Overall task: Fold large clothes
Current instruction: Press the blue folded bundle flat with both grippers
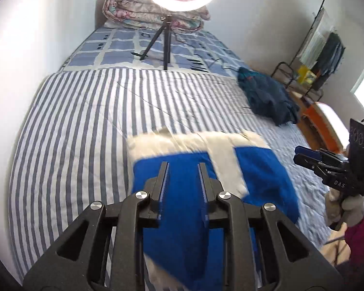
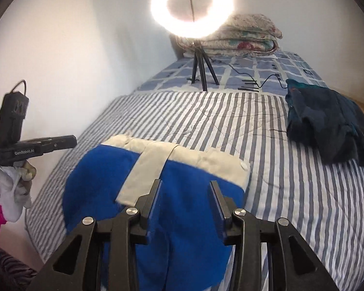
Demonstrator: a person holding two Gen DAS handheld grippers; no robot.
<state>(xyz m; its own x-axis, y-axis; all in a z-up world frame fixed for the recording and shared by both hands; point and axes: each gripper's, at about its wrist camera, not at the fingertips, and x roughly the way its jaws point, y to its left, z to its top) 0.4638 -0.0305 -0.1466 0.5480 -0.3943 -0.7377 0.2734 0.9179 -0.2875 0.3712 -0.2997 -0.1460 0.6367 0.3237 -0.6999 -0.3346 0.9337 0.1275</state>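
The blue garment [image 1: 179, 194] with a cream band lies on the striped bedspread [image 1: 80, 126] near the bed's near edge, part of it hanging toward the cameras; its outline is blurred in the left wrist view.

What could go wrong, as a judgement: with neither gripper holding cloth, the overhanging part could drag the garment off the near edge. A pinch that takes only the top layer would pull it askew rather than fold it, and the cream strip [image 2: 145, 172] lying loose across the blue could slip and spoil the fold line.

The left gripper [image 1: 183, 167] has its jaws parted by a moderate gap and holds nothing; the blue cloth shows between and beyond them, apparently below rather than clamped. The right gripper [image 2: 185, 185] stands wider open, also empty, with the blue cloth beyond the jaws and the cream band further off. In the other camera's view each gripper appears out to the side of the garment, above the bed.

A dark teal garment [image 2: 327, 126] lies heaped at the bed's right edge, well apart.
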